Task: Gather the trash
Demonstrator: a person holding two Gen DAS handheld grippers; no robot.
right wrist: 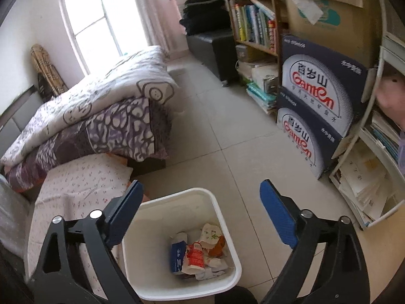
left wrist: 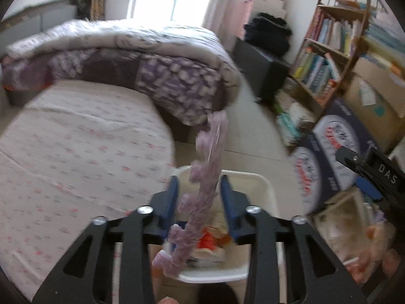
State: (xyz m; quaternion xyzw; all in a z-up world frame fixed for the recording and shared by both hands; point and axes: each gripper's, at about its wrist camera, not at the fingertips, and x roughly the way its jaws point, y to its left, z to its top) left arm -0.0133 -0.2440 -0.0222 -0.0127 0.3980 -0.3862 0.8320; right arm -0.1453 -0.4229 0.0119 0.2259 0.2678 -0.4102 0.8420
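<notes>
**Claws above the bin, lilac strip between the left pads**

Bedroom floor, seen from both wrist cameras. Left claw (left wrist: pixel 198 197): jaws partly parted, no pad pressing on the blurred lilac strip (left wrist: pixel 202 190) that runs lengthwise through the gap; the strip is released, and its lower end lies over the near rim of the white bin (left wrist: pixel 263 190). The left view is smeared. Right claw (right wrist: pixel 200 215): jaws wide apart, released, nothing between them, hovering over the same white bin (right wrist: pixel 177 200), which stands on the tiled floor (right wrist: pixel 227 126) just beside the bed (right wrist: pixel 83 185). Inside the bin lies crumpled trash (right wrist: pixel 200 253): a red-and-white wrapper, a blue-and-white packet, pale paper scraps and an orange-brown piece. From the bin in the right view, the folded purple-and-white quilt (right wrist: pixel 101 109) sits at ten o'clock, two stacked dark water cartons (right wrist: pixel 319 101) at two o'clock, and the bookshelf (right wrist: pixel 253 25) at one o'clock. The right claw's arm enters the left view at three o'clock.
</notes>
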